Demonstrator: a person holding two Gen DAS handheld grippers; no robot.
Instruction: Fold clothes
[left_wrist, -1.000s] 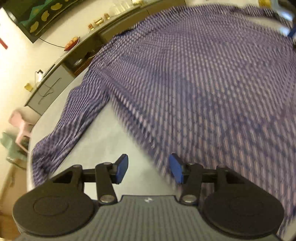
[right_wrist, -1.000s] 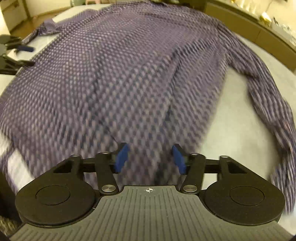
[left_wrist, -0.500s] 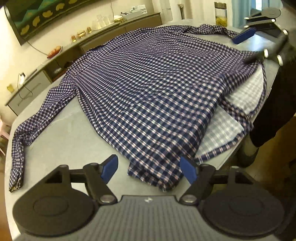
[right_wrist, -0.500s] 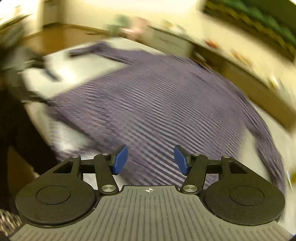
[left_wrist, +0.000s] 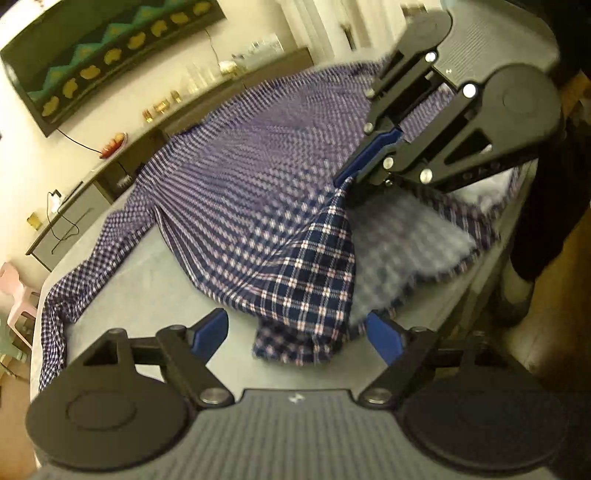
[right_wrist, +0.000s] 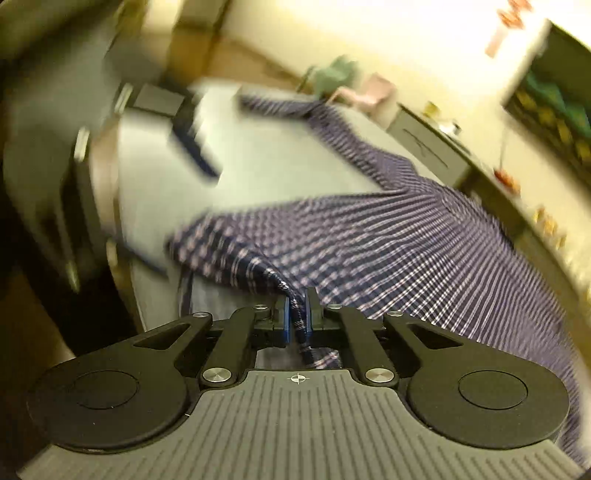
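Jaws of the right gripper are clamped on the shirt hem, lifting it off the tabletop. Left gripper jaws are opening, empty, with the hem corner just ahead; they should bite it squarely before folding.

The left wrist camera sits just behind the left gripper, tilted down across the table toward a wall sideboard, close over the near hem of the plaid shirt. The right wrist camera rides behind the right gripper, looking down low across the same shirt from the opposite side. Both views share shirt, table and sideboard, and each shows the other gripper.
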